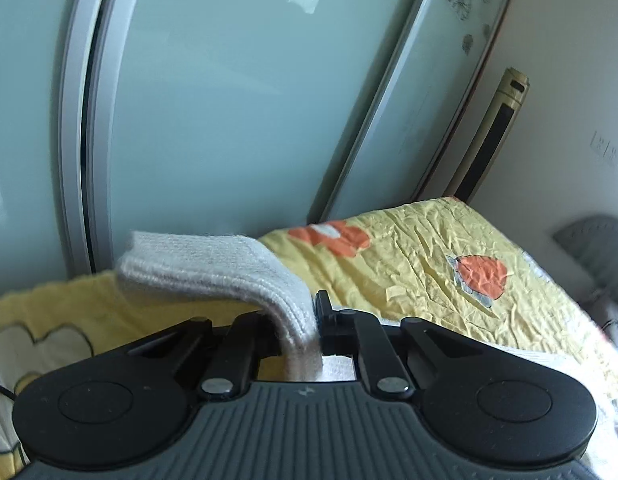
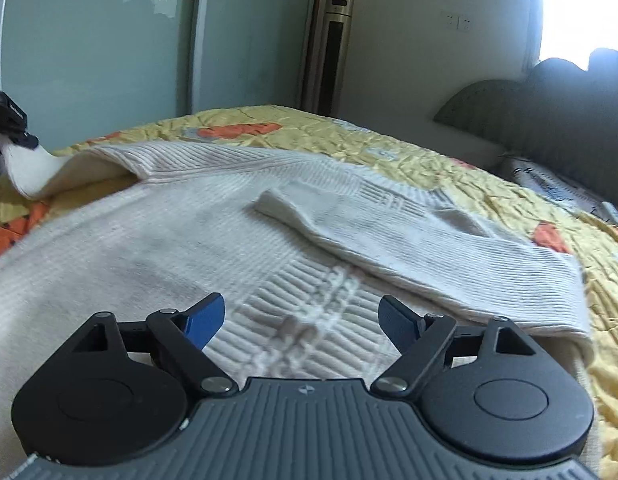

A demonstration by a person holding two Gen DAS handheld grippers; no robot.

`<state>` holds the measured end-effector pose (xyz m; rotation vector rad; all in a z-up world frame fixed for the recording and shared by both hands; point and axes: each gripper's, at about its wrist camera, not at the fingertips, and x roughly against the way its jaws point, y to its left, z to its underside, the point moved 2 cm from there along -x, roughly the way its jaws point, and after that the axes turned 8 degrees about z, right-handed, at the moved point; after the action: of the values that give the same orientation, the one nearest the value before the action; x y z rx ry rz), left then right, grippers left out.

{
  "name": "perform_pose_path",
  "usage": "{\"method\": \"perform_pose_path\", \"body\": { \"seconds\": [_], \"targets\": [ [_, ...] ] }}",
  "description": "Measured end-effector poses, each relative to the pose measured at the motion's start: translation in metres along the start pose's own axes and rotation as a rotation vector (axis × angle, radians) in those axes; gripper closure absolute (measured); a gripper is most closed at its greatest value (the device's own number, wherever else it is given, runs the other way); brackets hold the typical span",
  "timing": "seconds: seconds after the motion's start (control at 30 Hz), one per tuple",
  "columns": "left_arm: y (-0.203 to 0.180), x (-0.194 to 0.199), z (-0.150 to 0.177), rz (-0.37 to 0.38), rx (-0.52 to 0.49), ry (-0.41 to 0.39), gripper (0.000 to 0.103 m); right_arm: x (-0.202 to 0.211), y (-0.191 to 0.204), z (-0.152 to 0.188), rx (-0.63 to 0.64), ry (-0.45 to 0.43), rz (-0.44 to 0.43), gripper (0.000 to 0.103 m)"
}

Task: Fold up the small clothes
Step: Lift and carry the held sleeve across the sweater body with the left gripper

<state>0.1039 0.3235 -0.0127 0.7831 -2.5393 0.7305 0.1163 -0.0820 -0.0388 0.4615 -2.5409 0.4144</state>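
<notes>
A bedroom holds a bed covered by a crinkled yellow quilt printed with orange shapes. Behind the bed stand pale green sliding wardrobe doors, and beside the doors, in the corner by a white wall, stands a tall gold-coloured tower unit. A grey padded headboard rises at the end of the bed near a bright window.

A cream ribbed knit sweater lies spread flat on the quilt, covering much of the bed. One sleeve is folded across the sweater's body, its cuff end resting near the middle of the chest and its far side reaching the sweater's edge nearest the headboard.

The left hand-held gripper is clamped on the other sleeve's cuff, with the knit fabric pinched between its black fingers and draping over them, lifted above the quilt. In the right wrist view, this lifted cuff appears at the sweater's edge farthest from the headboard, curling upward from the bed.

The right hand-held gripper hovers just above the sweater's lower body, its blue-padded fingers spread wide apart and holding nothing.
</notes>
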Motion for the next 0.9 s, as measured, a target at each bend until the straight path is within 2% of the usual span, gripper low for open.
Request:
{"method": "perform_pose_path", "body": {
  "seconds": [0.1,0.2,0.33,0.47,0.6,0.7,0.77,0.9],
  "targets": [
    [-0.017,-0.006,-0.011,-0.045,-0.09,-0.001,0.094,-0.005,-0.017,0.008,-0.011,0.023,0.046,0.014],
    [-0.031,-0.01,-0.027,-0.059,-0.142,-0.028,0.094,-0.008,-0.034,0.018,-0.077,0.046,0.034,0.014],
    [-0.059,-0.01,-0.055,-0.051,-0.205,-0.111,0.095,-0.01,-0.048,0.026,-0.179,0.062,-0.012,0.011],
    [-0.104,0.004,-0.079,-0.014,-0.27,-0.222,0.095,-0.014,-0.058,0.03,-0.267,0.071,-0.049,0.008],
    [-0.157,0.024,-0.085,0.09,-0.304,-0.296,0.095,-0.014,-0.066,0.033,-0.331,0.06,-0.075,0.007],
    [-0.198,0.036,-0.068,0.192,-0.35,-0.313,0.095,-0.013,-0.07,0.035,-0.359,0.051,-0.084,0.007],
    [-0.222,0.04,-0.049,0.272,-0.384,-0.294,0.095,-0.013,-0.072,0.035,-0.371,0.046,-0.085,0.007],
    [-0.259,0.05,-0.003,0.428,-0.446,-0.205,0.095,-0.012,-0.075,0.036,-0.385,0.042,-0.088,0.006]
  ]
}}
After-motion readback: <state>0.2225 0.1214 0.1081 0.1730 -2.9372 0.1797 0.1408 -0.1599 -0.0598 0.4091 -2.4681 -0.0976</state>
